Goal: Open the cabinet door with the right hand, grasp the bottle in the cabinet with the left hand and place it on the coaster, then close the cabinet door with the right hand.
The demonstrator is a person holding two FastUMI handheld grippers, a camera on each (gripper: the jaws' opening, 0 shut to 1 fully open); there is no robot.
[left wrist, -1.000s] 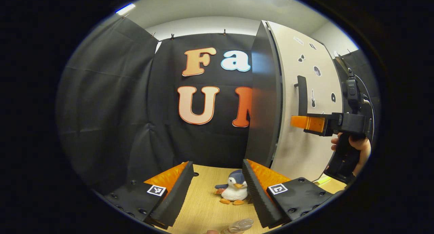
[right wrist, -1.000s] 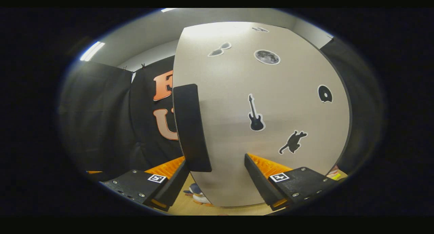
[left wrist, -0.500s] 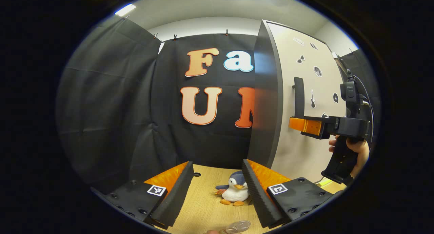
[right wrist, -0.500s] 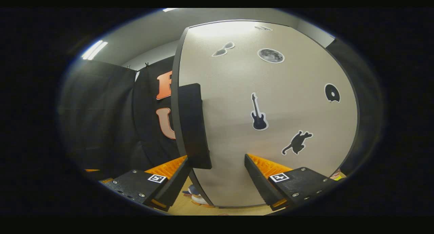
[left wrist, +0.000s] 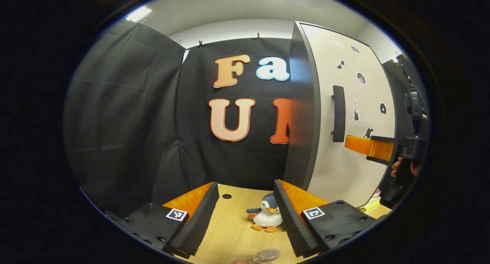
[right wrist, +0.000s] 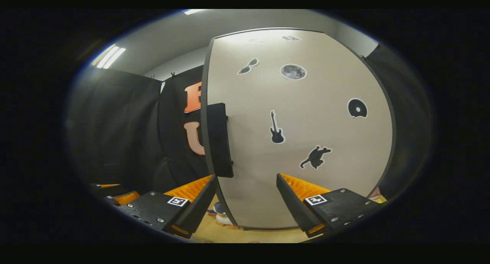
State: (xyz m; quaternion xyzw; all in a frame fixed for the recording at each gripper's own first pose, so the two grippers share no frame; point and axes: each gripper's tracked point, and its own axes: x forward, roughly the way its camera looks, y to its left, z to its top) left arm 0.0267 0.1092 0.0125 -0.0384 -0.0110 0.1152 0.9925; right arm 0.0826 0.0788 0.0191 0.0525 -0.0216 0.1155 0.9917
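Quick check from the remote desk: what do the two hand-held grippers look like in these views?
Each hand-held gripper, left and right, has two wedge-shaped fingers with ridged inner faces on black bolted plates bearing square black-and-white markers. In the left gripper view the right one has a black pistol-style body held by a hand.

Each handheld gripper carries two wedge-shaped fingers with ribbed inner faces, mounted on flat black plates studded with round screws and a small square black-and-white marker: left gripper (left wrist: 245,214), right gripper (right wrist: 247,204). Beside the cabinet door (left wrist: 352,157), a bare hand (left wrist: 405,167) wraps a black pistol-style grip.
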